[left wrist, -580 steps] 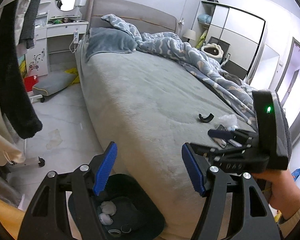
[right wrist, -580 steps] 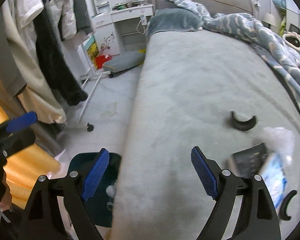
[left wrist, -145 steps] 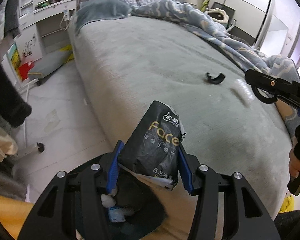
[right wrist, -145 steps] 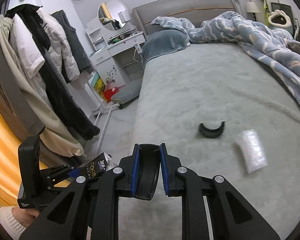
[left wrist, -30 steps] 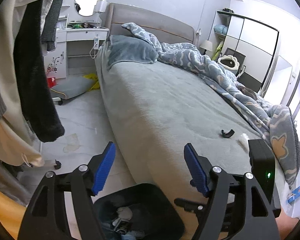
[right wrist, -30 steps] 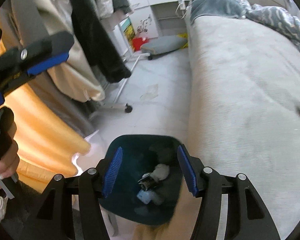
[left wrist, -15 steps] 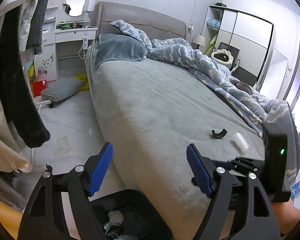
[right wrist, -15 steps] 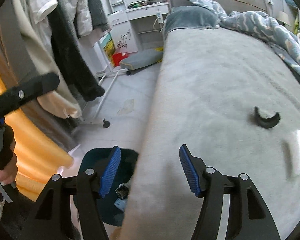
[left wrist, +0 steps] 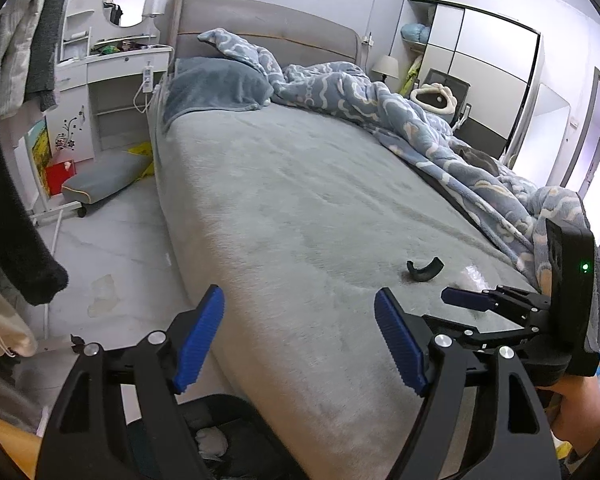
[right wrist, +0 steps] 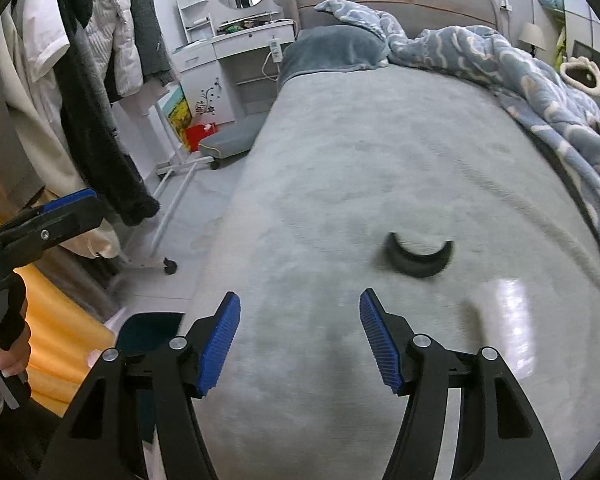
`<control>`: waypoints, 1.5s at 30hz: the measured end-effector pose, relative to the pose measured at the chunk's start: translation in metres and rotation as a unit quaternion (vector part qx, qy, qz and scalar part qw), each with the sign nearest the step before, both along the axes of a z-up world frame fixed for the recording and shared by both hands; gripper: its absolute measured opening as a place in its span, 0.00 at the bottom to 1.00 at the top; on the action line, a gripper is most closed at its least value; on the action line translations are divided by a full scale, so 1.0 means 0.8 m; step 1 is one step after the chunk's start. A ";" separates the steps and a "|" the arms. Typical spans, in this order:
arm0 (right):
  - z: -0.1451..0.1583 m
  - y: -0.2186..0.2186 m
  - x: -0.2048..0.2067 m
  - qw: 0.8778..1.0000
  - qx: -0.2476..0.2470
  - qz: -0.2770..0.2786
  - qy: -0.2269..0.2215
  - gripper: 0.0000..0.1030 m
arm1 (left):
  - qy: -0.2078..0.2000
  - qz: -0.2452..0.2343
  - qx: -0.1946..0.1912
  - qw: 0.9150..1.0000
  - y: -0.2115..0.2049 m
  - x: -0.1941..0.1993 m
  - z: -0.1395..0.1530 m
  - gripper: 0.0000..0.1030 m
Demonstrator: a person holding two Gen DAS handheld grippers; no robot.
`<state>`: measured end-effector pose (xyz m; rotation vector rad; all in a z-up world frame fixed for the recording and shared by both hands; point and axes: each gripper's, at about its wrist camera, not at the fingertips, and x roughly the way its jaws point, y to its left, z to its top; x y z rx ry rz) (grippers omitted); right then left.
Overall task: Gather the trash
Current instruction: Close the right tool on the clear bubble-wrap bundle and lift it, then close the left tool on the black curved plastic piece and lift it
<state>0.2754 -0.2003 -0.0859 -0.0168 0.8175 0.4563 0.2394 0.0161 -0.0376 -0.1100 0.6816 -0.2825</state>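
Both grippers have swung away from the bin since a second ago and now face along the bed, where the remaining trash lies. Right gripper: its jaws are released with nothing between them, only grey bedcover behind the blue pads. Ahead of them and a little to the right lies the black curved piece, blurred, flat on the bed. Nearer and further right is the clear plastic wrapper, also blurred, resting on the cover beside the right finger.

Left gripper: its jaws are opening, wide apart and empty, hanging over the near edge of the bed. In this view the black curved piece sits beyond the right-hand pad, and the wrapper shows just past it, partly hidden by the right gripper, which enters from the right edge with a hand on its grip.

Below the left fingers is the dark trash bin on the floor, against the bedside, with white crumpled paper visible inside. The right wrist view catches only a corner of the bin at lower left, near the other gripper.

A rumpled blue blanket lies along the far side of the bed, and clothes hang on a rack at left.
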 end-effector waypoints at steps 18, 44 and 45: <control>-0.011 -0.099 0.025 0.998 -0.035 -0.052 -0.018 0.61 | 0.015 -0.030 -0.009 0.999 -0.082 0.049 -0.019 0.82; -0.033 -0.176 0.052 0.995 -0.039 -0.089 0.021 0.33 | 0.043 -0.072 -0.005 0.996 -0.169 0.091 -0.053 0.82; -0.031 -0.178 0.053 0.995 -0.036 -0.092 0.018 0.33 | 0.044 -0.074 -0.005 0.996 -0.172 0.092 -0.055 0.82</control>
